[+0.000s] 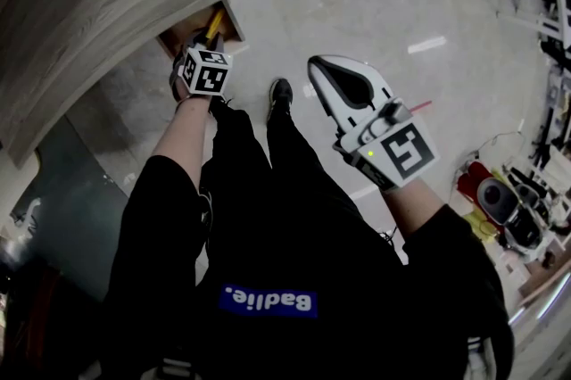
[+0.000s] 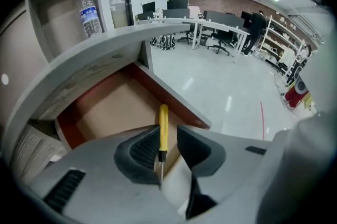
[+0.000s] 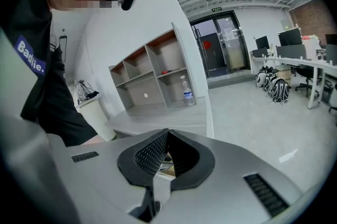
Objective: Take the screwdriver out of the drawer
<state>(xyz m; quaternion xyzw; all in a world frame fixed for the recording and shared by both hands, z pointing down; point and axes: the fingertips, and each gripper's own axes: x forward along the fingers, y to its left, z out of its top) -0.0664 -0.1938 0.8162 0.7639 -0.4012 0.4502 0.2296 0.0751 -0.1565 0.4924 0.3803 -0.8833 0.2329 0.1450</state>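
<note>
the left gripper is hanging over the open drawer with its jaws standing wide. the screwdriver is sitting in the gap between them, close beside the left-hand pad and clear of the other, so nothing is clamping it. whether it is brushing that nearer pad i cannot tell.

the gripper's body is showing as smooth, matte grey plastic, rounded like a shell. its pads are dark and rubbery, and the left one is ribbed with a fine grid. the drawer is looking like plain board: a pale tan, flat floor, reddish-brown side walls and a grey front edge. a curved countertop in grey wood grain is overhanging it. a clear plastic water bottle is standing upright in a shelf compartment above, and the floor beyond is gleaming, pale and glossy.

the screwdriver is slim and straight, with a smooth yellow handle, a short black collar and a thin metal shaft. in the left gripper view its long axis is running almost straight up the picture, in line with the jaws. the handle is pointing away into the drawer, near the side wall at the right of that view, and the shaft is pointing back toward the gripper's body. in the head view only the yellow handle is peeking out beyond the gripper.

the right gripper is hovering well apart above the floor, its ribbed pads meeting tip to tip and gripping nothing.
</note>
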